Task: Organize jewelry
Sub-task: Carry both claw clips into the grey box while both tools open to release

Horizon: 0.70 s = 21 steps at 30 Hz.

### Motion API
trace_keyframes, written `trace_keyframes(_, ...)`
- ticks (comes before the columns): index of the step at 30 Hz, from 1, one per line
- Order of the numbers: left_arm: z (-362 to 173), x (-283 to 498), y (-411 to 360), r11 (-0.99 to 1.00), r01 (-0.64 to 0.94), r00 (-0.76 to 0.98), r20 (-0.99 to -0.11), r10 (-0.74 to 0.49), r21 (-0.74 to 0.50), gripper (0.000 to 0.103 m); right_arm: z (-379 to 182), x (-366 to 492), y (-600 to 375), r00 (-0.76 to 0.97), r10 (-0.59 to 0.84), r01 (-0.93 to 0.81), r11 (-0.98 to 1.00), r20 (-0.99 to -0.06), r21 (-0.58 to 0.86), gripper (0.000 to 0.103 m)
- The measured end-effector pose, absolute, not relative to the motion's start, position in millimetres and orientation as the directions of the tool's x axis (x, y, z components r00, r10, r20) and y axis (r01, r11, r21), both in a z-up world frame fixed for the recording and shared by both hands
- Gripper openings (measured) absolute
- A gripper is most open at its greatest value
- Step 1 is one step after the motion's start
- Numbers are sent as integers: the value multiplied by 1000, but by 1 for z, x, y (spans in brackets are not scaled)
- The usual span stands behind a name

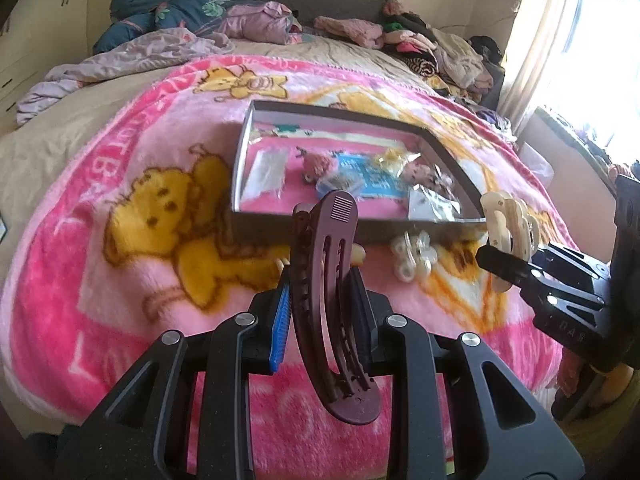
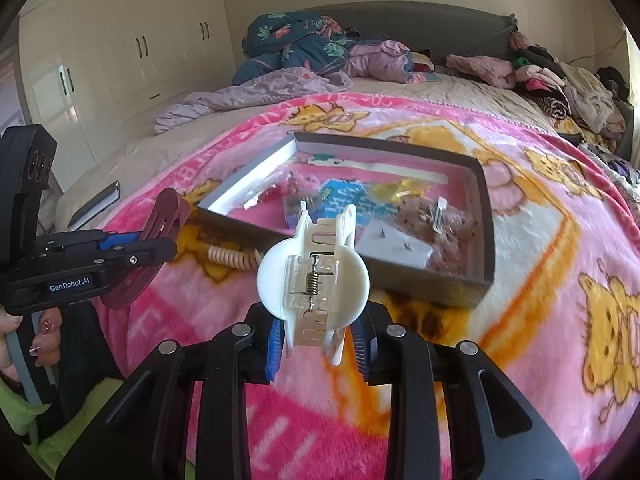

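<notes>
My left gripper (image 1: 318, 300) is shut on a long maroon hair clip (image 1: 332, 280), held upright above the pink blanket; it also shows in the right wrist view (image 2: 160, 220). My right gripper (image 2: 316, 336) is shut on a cream claw clip (image 2: 312, 280), which also shows in the left wrist view (image 1: 506, 236). Both are held just in front of the open grey box (image 1: 448, 152) (image 2: 486, 216), which holds several small jewelry pieces, cards and packets. A white flower-shaped clip (image 1: 412, 258) and a cream spiral hair tie (image 2: 234, 258) lie on the blanket by the box's near wall.
The pink teddy-bear blanket (image 1: 140, 240) covers the bed. Piles of clothes (image 1: 440, 48) and bedding (image 1: 168, 4) lie at the far side. A dark phone-like slab (image 2: 94, 204) lies at the left edge of the bed. Wardrobes (image 2: 120, 40) stand at the left.
</notes>
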<state>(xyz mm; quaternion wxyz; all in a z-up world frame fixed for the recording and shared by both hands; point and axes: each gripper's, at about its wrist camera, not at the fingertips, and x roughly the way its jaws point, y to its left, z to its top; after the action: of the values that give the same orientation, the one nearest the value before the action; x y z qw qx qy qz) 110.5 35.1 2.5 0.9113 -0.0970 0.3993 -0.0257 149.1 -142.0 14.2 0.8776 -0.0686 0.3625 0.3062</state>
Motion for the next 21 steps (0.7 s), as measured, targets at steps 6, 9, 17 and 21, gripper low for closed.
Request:
trace_keyframes(6, 13, 128, 42, 978, -34, 694, -709, -124, -204, 19, 23, 164, -135, 559, 499, -589, 801, -662, 107, 27)
trace_keyframes(9, 17, 137, 43, 978, -29, 700, -702, -126, -205, 19, 27, 169, -135, 568, 498, -587, 803, -655, 101, 27)
trace_keyframes(17, 29, 161, 39, 981, -10, 707, -695, -129, -193, 19, 41, 190, -144, 611, 480, -555, 827, -630, 92, 27)
trace_keyframes(21, 30, 176, 36, 982, -3, 702, -700, -133, -189, 19, 45, 201, -152, 634, 460, -531, 843, -622, 83, 27)
